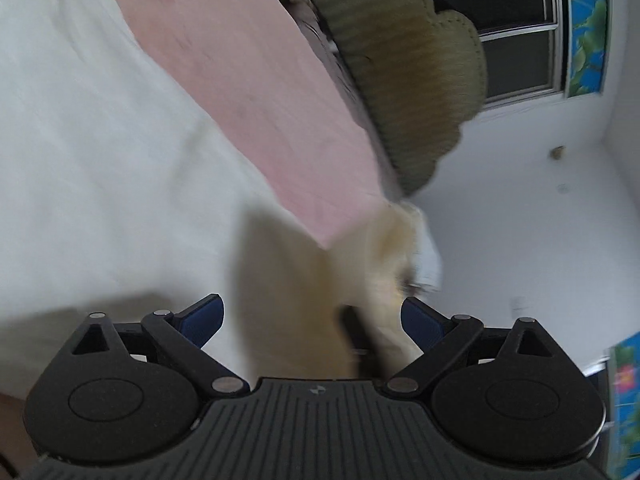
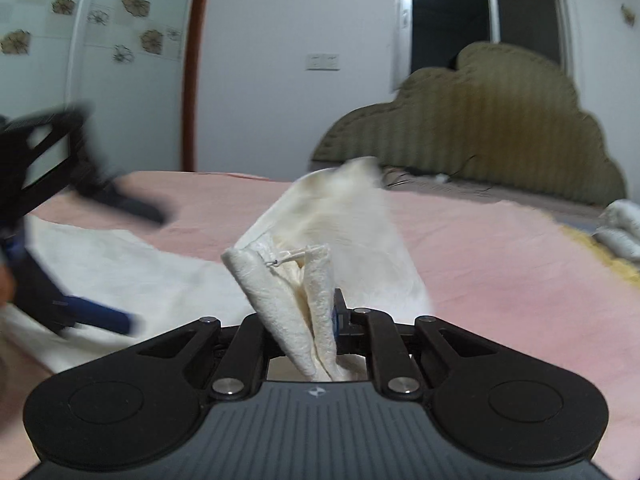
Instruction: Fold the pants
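The cream-white pants are partly lifted off the pink bed. The rest of them lies flat at the left. My right gripper is shut on a bunched, thick edge of the pants with a thin white cord, and cloth stands up above the jaws. My left gripper is open, its blue pads wide apart. Lifted cream cloth hangs ahead of it, untouched by the pads. In the right wrist view the left gripper is blurred at the left edge, over the flat cloth.
An olive padded headboard stands at the far end of the bed, under a dark window. A rolled white cloth lies at the right edge of the bed. A white wall and a door frame are behind.
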Demonstrator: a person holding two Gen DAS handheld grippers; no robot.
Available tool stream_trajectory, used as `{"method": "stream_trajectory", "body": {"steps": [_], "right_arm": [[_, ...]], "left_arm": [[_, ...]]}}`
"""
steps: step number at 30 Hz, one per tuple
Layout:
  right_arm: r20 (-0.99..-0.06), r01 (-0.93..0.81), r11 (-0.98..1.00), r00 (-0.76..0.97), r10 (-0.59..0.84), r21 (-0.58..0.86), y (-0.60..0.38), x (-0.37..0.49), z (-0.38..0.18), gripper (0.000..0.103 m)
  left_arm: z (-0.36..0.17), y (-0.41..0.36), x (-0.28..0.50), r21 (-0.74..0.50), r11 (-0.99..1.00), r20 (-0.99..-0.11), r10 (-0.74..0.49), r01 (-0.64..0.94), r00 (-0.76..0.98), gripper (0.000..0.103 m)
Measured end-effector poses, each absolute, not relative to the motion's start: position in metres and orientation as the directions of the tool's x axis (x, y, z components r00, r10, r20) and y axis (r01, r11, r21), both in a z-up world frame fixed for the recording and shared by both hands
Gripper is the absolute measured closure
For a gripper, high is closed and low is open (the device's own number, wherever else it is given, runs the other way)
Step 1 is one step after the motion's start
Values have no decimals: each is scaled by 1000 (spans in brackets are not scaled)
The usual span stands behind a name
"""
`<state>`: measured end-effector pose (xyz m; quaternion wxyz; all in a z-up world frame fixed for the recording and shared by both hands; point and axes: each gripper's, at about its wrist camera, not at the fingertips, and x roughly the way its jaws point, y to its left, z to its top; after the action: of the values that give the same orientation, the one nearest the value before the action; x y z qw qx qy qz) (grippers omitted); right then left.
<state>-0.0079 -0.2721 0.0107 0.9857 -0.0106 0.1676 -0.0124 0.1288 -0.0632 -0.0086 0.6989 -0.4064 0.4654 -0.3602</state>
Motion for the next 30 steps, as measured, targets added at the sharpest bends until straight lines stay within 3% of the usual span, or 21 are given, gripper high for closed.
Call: {"method": "stream_trajectory", "body": {"steps": [5,9,11,12,13,15,17,21,25,30], "right_arm": [[-343,-54,998,938,55,12,-253,-9,12,91],[-338,-94,995,938,77,-34,-234,-14,14,91],[-336,-107,994,938,90,-31,-229,-14,15,91],[-334,-110,993,938,93,-32,-227,-13,16,91],[-334,-114,993,938,95,-37,-225,-12,16,91],[-341,-123,990,935,93,-67,-218,-12,15,90],[-357,-149,982,929,98,-119,-208,-9,14,90],[-374,-225,953,917,137,-202,-182,4,13,90],[-382,-291,927,905,187,-235,-153,21,11,90],[-414,-357,897,881,230,-261,-118,42,0,90]], "left_arm": [[-11,-84,138,-906,411,-367,-883,103,292,2],[-18,-77,156,-900,435,-402,-860,39,313,10],[-23,-68,166,-897,442,-419,-853,5,311,22],[-25,-65,169,-895,445,-427,-852,-11,303,37],[-27,-61,175,-891,453,-438,-851,-19,291,59],[-25,-55,183,-873,487,-468,-840,1,274,83],[-15,-47,186,-841,539,-502,-812,53,297,94],[17,-34,192,-724,666,-583,-730,180,357,97],[44,-25,198,-517,811,-675,-583,274,453,97],[49,-16,200,-287,902,-706,-426,321,566,94]]}}
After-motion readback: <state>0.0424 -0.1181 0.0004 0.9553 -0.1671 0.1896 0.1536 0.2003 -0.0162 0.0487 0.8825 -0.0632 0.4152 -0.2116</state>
